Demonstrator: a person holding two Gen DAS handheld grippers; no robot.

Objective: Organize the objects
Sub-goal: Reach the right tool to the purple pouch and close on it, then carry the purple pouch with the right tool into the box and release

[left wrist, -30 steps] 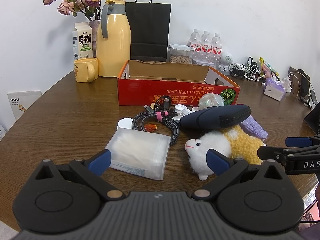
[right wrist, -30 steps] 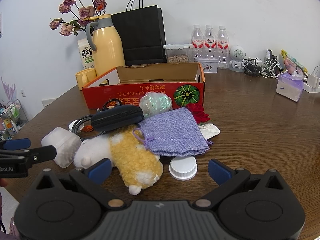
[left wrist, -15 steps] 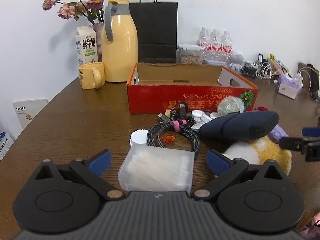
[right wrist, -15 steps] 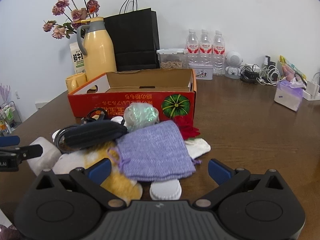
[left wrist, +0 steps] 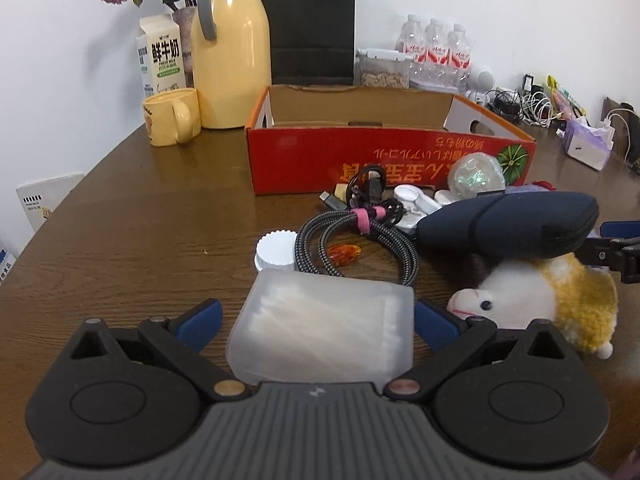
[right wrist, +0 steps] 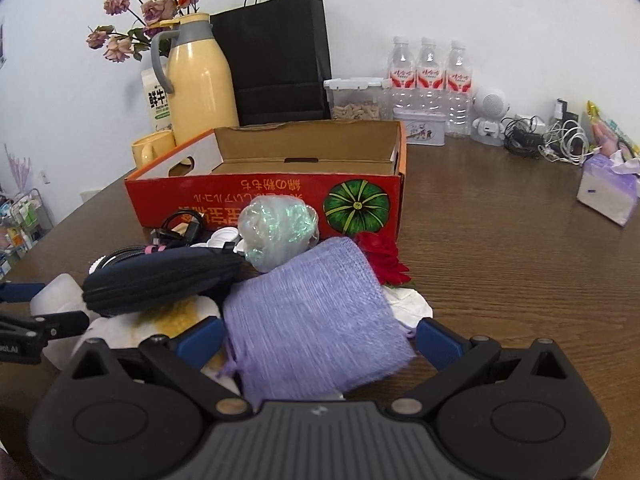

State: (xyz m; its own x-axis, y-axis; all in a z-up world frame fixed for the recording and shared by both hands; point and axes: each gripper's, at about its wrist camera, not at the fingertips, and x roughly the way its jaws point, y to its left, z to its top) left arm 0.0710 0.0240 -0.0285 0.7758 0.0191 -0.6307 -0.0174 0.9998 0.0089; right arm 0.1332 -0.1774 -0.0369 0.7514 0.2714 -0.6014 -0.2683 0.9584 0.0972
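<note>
Moved in since the earlier frame: left gripper (left wrist: 316, 320) now straddling the packet (left wrist: 324, 332), right gripper (right wrist: 318, 338) straddling the pouch (right wrist: 316, 320). Jaws wide, gripping nothing. Probably pre-grasp; next, close, lift toward the box (left wrist: 360, 152) on the worktop (left wrist: 140, 240).

Dark wooden table (left wrist: 140, 240) — red cardboard box (left wrist: 384, 160), yellow mug (left wrist: 172, 122), 3 water bottles (right wrist: 428, 80).
</note>
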